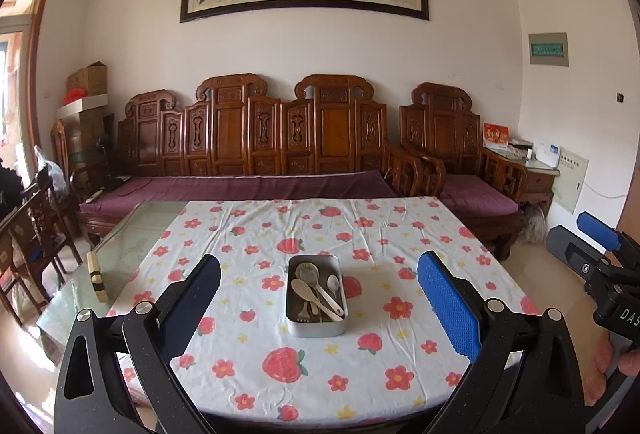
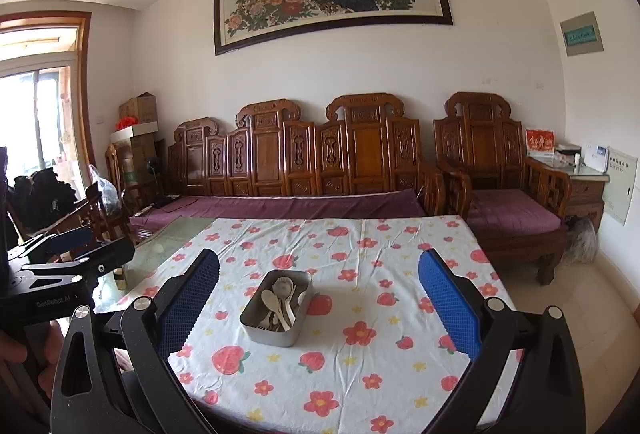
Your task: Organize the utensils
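Both claws spread, empty: left claw (image 1: 318, 298), right claw (image 2: 318, 298). Metal tin (image 1: 316, 294) dead ahead between fingers, spoons (image 1: 316, 296) piled inside. Likely light, stiff, slick; pinch one handle mid-length.

The left claw (image 1: 318, 298) hangs wide apart above a metal tin (image 1: 316, 326) holding spoons (image 1: 316, 294).

Black frames, blue dimpled jaws, silver screws, white "DAS" lettering
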